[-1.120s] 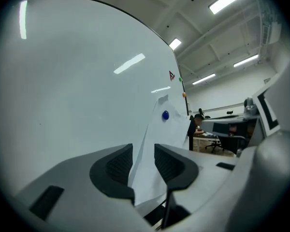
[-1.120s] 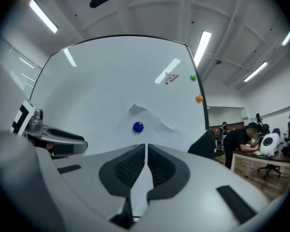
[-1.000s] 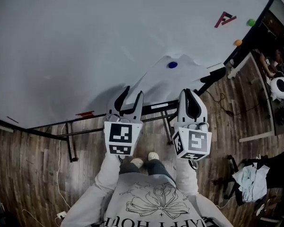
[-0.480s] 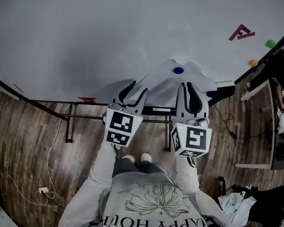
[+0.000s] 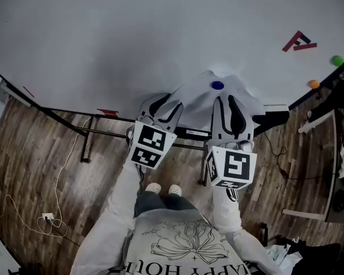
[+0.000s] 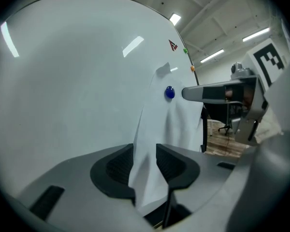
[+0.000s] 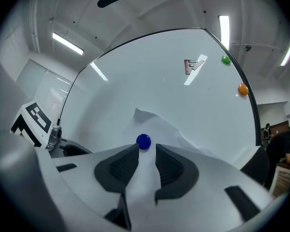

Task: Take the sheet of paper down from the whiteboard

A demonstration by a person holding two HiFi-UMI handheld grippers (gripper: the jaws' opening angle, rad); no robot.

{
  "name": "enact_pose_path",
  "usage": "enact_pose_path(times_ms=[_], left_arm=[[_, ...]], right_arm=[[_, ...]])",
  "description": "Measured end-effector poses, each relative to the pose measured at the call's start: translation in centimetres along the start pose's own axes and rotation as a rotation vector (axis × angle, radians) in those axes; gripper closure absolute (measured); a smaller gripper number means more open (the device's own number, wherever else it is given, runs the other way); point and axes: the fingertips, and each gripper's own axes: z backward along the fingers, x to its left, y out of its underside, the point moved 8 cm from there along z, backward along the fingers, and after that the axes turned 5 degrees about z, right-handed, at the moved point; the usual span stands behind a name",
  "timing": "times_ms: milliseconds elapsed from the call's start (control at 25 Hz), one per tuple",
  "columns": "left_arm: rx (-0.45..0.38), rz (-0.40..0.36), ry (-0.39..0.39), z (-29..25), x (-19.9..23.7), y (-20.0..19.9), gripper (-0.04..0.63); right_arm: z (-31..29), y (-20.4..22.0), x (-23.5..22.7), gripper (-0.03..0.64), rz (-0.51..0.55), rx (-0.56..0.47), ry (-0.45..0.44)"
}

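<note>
A white sheet of paper point(image 5: 199, 103) hangs on the whiteboard point(image 5: 132, 39), pinned by a round blue magnet point(image 5: 217, 85). My left gripper point(image 5: 165, 104) straddles the sheet's lower left edge. In the left gripper view the paper point(image 6: 181, 124) runs down between the parted jaws of that gripper point(image 6: 145, 151), and the pads do not press on it. My right gripper point(image 7: 147, 151) points level at the board just below the magnet point(image 7: 143, 141). Its jaws are opening, with only the flat paper point(image 7: 174, 134) behind the gap. In the head view this gripper point(image 5: 229, 100) sits just under the magnet.
A red mark point(image 5: 298, 40), a green magnet point(image 5: 336, 61) and an orange magnet point(image 5: 314, 84) sit at the board's right end. The board's black frame and stand point(image 5: 183, 132) run below the grippers. A cable point(image 5: 51, 222) lies on the wooden floor at left.
The left gripper has moved right and forward until its jaws straddle the paper's edge. The right gripper's jaws, shut a second ago, have parted just below the magnet.
</note>
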Motion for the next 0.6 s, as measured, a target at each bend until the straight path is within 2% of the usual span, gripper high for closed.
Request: enact_pose_path(times_ms=[400,600], left_arm=[[0.006,0.044,-0.015,-0.5,-0.1,0.4,0.46],[-0.008,0.071,-0.038,-0.8,0.1,0.2,0.55]], right_arm=[[-1.0,-0.5,0.3,0.508,0.011,-0.026,-0.025],[-1.5,-0.5,0.3,0.502,0.016,-0.018,-0.012]])
